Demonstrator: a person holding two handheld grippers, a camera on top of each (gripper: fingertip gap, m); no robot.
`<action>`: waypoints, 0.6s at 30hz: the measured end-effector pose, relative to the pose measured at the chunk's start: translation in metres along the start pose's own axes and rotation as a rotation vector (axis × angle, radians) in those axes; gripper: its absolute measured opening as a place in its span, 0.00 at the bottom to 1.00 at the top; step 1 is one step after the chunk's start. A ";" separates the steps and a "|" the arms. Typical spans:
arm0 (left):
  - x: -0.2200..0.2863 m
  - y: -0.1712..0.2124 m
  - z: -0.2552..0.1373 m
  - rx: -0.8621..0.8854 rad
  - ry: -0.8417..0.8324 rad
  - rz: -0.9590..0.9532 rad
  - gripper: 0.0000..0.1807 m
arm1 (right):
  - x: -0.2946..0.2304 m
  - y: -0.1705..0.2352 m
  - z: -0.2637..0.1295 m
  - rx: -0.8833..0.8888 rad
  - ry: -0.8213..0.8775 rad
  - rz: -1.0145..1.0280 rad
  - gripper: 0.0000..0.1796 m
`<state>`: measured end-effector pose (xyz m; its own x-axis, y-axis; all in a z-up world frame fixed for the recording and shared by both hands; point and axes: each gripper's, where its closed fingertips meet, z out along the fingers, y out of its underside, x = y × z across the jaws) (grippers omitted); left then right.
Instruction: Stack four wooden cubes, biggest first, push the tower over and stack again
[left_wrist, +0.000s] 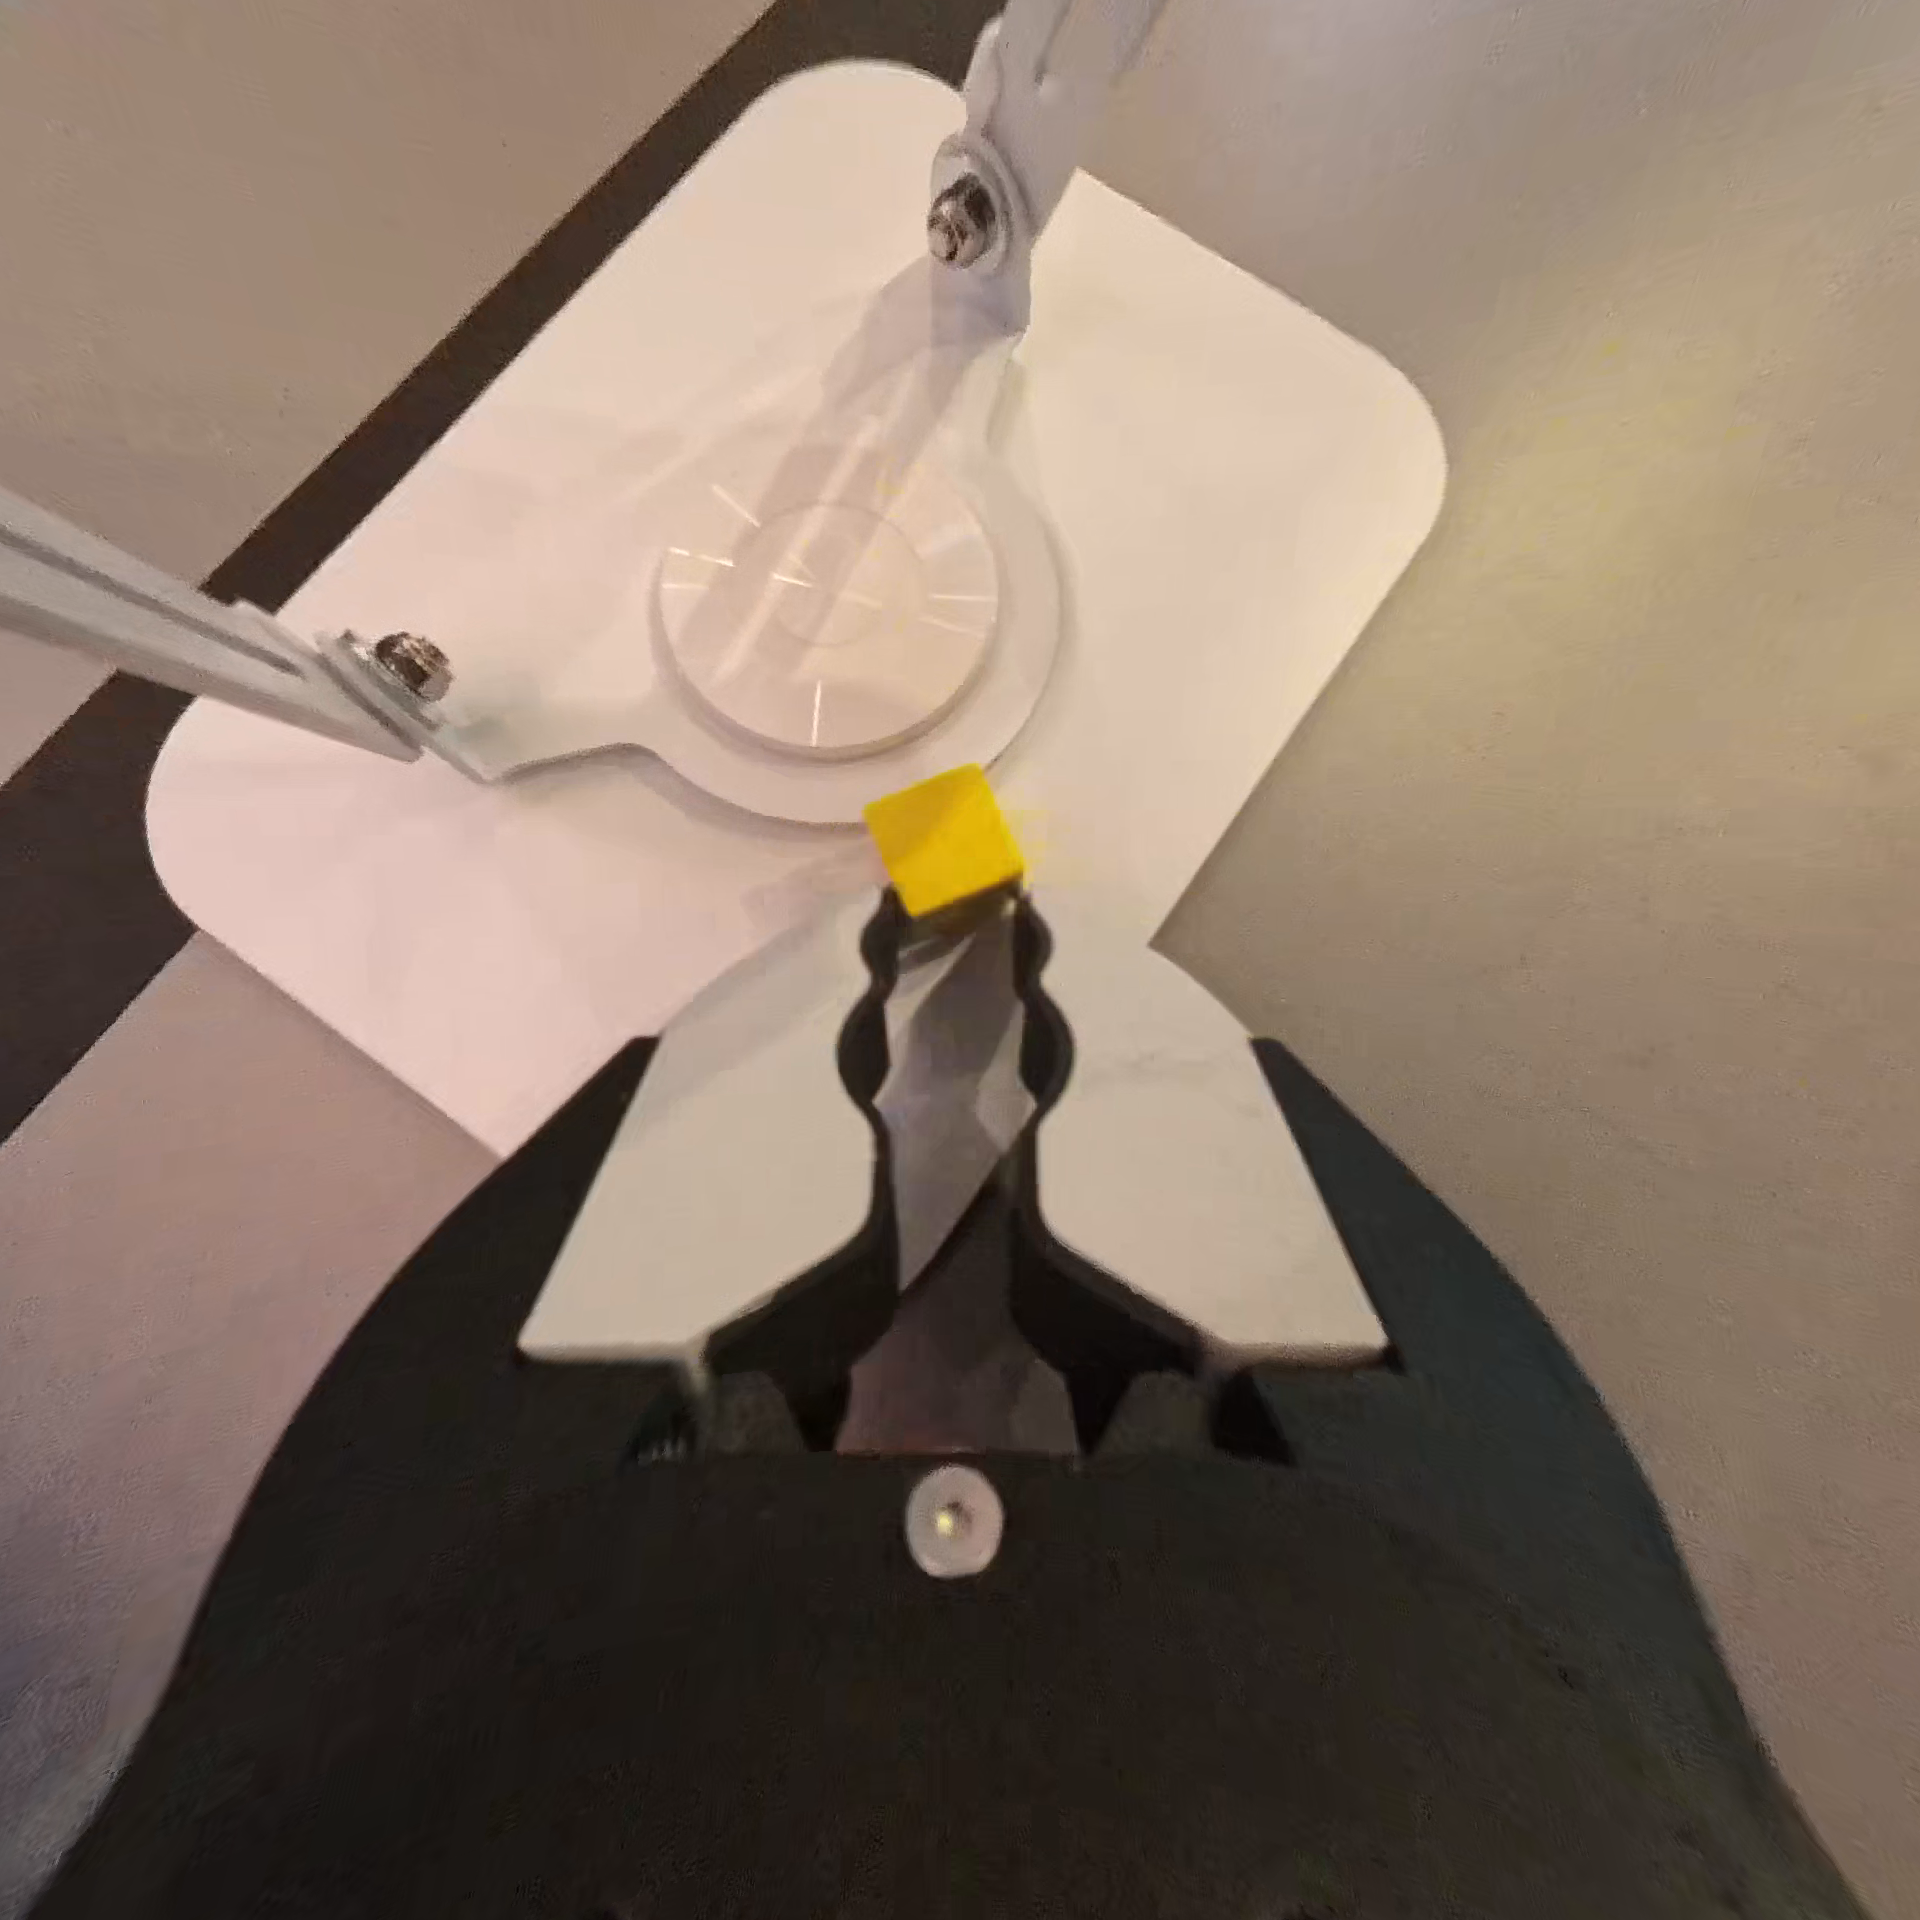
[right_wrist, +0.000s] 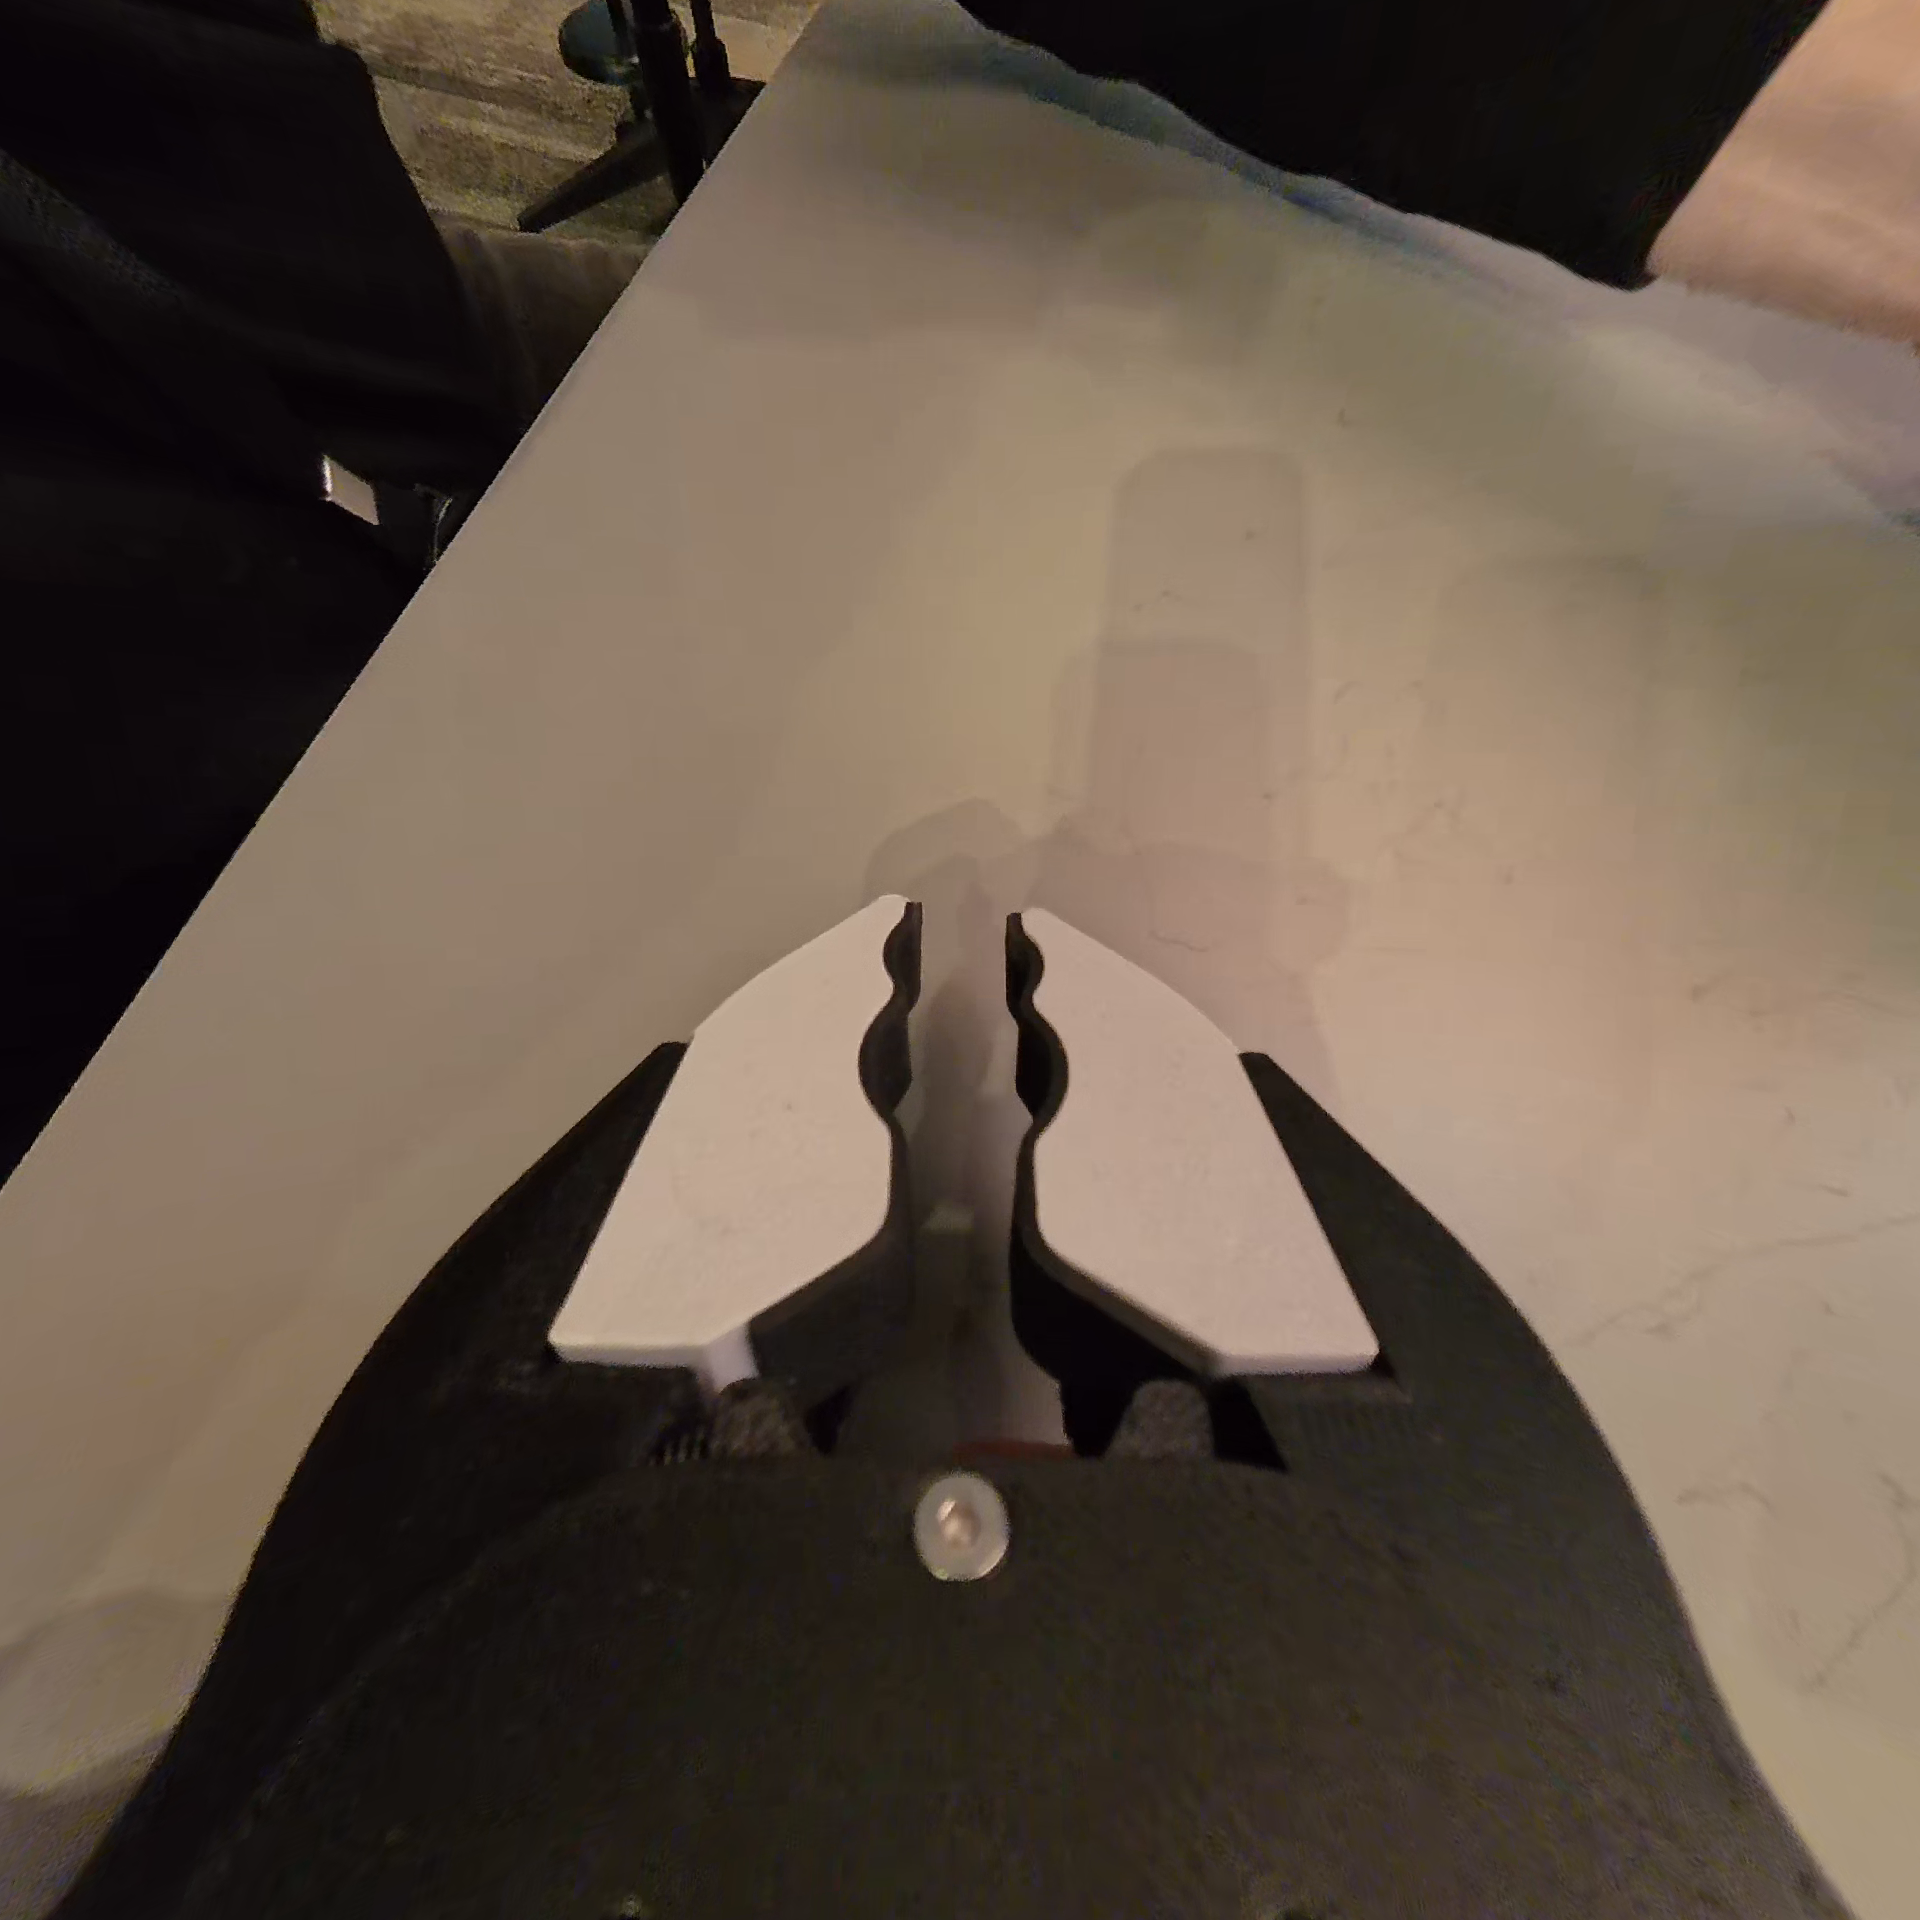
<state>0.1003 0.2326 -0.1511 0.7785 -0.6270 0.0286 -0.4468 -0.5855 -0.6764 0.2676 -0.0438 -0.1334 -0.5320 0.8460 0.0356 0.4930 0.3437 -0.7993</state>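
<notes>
One cube is all that shows up right now, a small yellow cube (left_wrist: 943, 836), and it's pinched right at the very tips of the left gripper (left_wrist: 951, 914). The jaws are clamped on its lower part, so most of the block sticks out past the fingertips. The picture is a bit smeary around it, with a yellow smudge trailing off its right side.

Behind the cube in the left wrist view there's a white rounded plate (left_wrist: 1247, 499) lying on the pale table (left_wrist: 1662, 935). On it sits a round disc (left_wrist: 831, 644) in a flat white collar, and two silvery metal struts (left_wrist: 156, 613) are bolted to that collar, one running off to the left edge and one going up to the top of the frame. The cube looks lined up with the near rim of the collar, but I honestly can't tell if it's touching it or held above it. A dark strip runs diagonally along the table at the upper left.

Over on the right wrist view, the right gripper (right_wrist: 963, 914) has nothing in it. Its jaws stand slightly apart with a narrow gap of bare tabletop showing between the fingers (right_wrist: 769, 1143). It's over the marbled white tabletop near the table's left edge, with a soft shadow lying ahead of the tips. A person's forearm (right_wrist: 1808, 229) in a dark sleeve shows at the upper right corner. Off the table edge at the upper left it's dark, with some black stand legs (right_wrist: 644, 135) on the floor.
</notes>
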 end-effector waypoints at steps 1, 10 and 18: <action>0.002 0.000 0.000 0.008 0.010 0.001 0.03 | 0.000 0.000 0.000 0.000 -0.001 0.001 0.09; 0.037 0.010 -0.072 0.171 0.004 0.063 0.00 | -0.001 0.001 0.001 -0.009 -0.004 0.000 0.09; 0.057 -0.023 0.005 0.102 -0.032 0.214 0.30 | -0.001 0.003 0.000 -0.010 -0.003 -0.008 0.09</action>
<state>0.1574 0.2132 -0.1376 0.6848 -0.7140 -0.1455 -0.5575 -0.3849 -0.7355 0.2693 -0.0436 -0.1358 -0.5382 0.8418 0.0405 0.4955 0.3549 -0.7928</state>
